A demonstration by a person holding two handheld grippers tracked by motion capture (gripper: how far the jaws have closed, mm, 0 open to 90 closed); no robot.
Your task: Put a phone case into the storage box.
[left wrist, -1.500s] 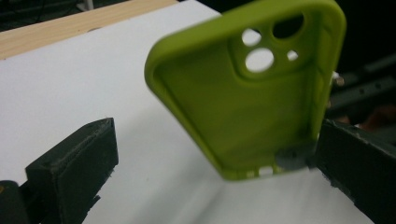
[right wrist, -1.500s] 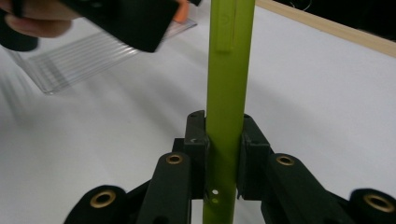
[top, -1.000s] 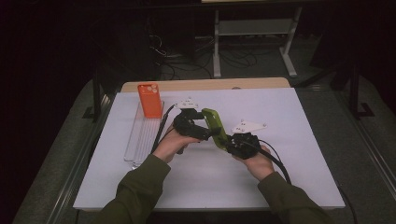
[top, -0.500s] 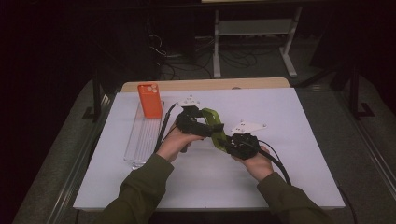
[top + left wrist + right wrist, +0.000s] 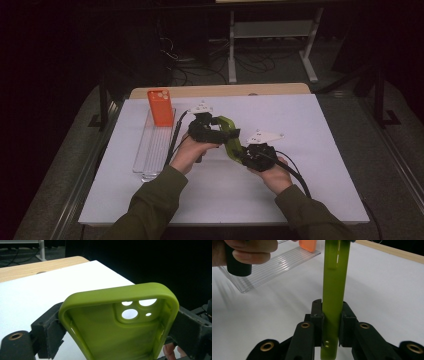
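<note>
Green phone case (image 5: 120,327): soft, olive-green, empty, camera cutouts at one end, hollow side facing the left gripper view. It is held above the middle of the white table (image 5: 320,130) between both grippers. Left gripper (image 5: 212,131): jaws clamped across the case's two long edges. Right gripper (image 5: 332,322): jaws closed on the case's edge. Room beyond is dark; a metal stand (image 5: 270,30) at the back. To the left, well apart: clear ribbed tray (image 5: 152,147) with an orange phone (image 5: 160,106) at its far end
</note>
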